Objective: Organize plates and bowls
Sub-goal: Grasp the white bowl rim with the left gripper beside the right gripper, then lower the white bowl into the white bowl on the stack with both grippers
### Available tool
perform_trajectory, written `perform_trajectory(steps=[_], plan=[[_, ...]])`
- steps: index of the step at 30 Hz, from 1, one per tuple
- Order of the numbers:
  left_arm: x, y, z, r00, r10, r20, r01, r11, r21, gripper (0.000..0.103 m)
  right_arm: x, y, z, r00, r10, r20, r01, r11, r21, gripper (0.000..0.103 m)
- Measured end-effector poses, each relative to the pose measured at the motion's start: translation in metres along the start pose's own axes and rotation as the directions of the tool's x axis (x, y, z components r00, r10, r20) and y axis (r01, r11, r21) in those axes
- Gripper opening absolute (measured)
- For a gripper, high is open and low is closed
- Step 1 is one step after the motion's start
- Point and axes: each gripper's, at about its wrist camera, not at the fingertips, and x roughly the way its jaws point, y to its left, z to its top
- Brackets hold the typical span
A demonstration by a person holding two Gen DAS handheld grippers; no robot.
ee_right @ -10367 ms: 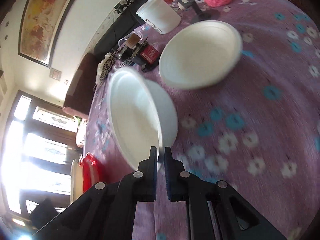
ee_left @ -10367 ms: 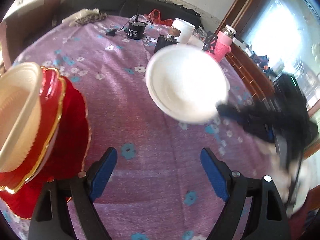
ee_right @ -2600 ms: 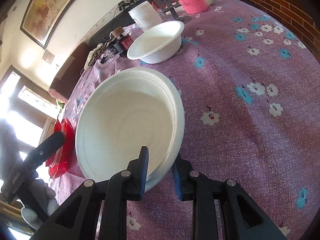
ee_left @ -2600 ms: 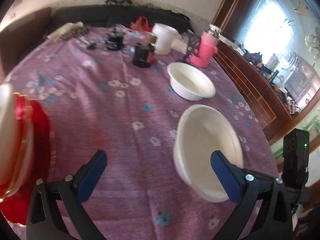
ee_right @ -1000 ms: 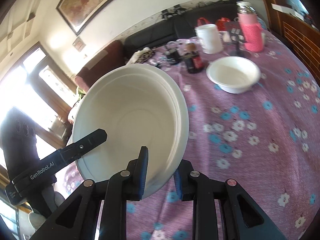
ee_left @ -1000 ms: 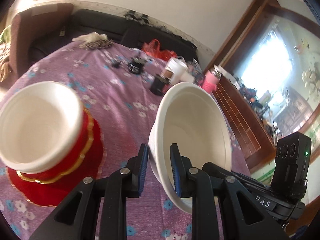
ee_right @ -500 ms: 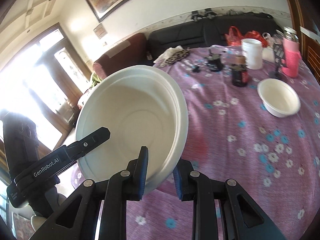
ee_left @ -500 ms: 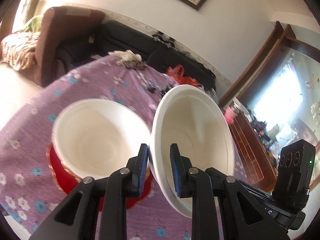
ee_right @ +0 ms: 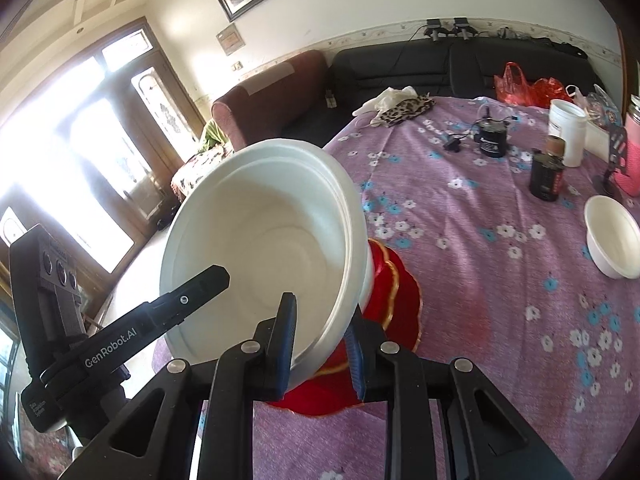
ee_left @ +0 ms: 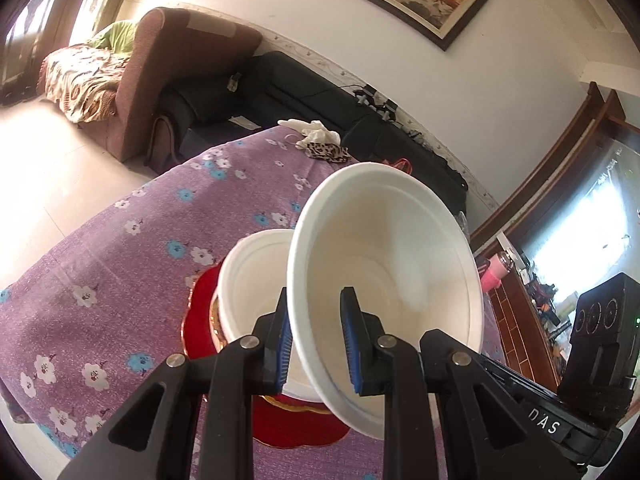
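Left gripper (ee_left: 316,338) jaws nearly closed, pinching the near rim of the white bowl (ee_left: 384,276), one pad inside the wall, one outside. Right gripper (ee_right: 320,338) same narrow pinch on the opposite rim of that bowl (ee_right: 264,264). Two-point hold makes sense: wall looks thin and flexy, a single pinch would let it sag or twist

Landmark = red plate (ee_left: 200,312). Held bowl is in the air, tilted, above and slightly off-centre of the red plate, not touching anything below as far as I can see. On the red plate sits a stacked white bowl (ee_left: 250,280), mouth up. Reads as nesting the held one into it; it needs levelling and centring first, else rim lands on rim

Around the red plate:
- purple flowered tablecloth (ee_right: 500,280) underneath, red plate near the table edge on the sofa side, so little margin if the stack gets shoved
- loose white bowl (ee_right: 614,240) well away from the red plate, probably next to collect
- dark jar (ee_right: 546,176), white tub (ee_right: 566,132), pink bottle (ee_right: 632,160) beyond it, far side from the red plate, clear of the path
- leopard-print cloth (ee_right: 404,110) at the far table edge, clear too

Nothing between held bowl and stack; each gripper's fingers hide part of the rim gap
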Motion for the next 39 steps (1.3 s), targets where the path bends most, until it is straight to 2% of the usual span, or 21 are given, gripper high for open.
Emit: perform_trajectory(steps=[13,23,27,37,39], plan=[[0.012,0.031,0.007,0.999,0.023,-0.023,-0.024,0.998,-0.060,0.022,0.034,0.010,0.005,0.998,-0.025,-0.057,0.024,1.000,-0.012,0.026],[0.015,0.036,0.008,0.999,0.023,-0.023,-0.025,0.997,-0.069,0.022,0.044,0.011,0.007,0.997,-0.029,-0.073,0.029,1.000,-0.007,0.027],[0.014,0.035,0.008,0.999,0.025,-0.024,-0.026,0.997,-0.068,0.022,0.043,0.010,0.008,0.998,-0.025,-0.054,0.025,1.000,0.002,0.040],[0.012,0.035,0.007,0.999,0.024,-0.023,-0.025,0.997,-0.071,0.022,0.034,0.011,0.009,0.999,-0.034,-0.019,0.034,0.999,-0.003,0.052],[0.012,0.035,0.007,0.999,0.025,-0.021,-0.027,0.997,-0.071,0.022,0.032,0.011,0.009,0.999,-0.051,-0.010,0.050,0.999,-0.004,0.059]])
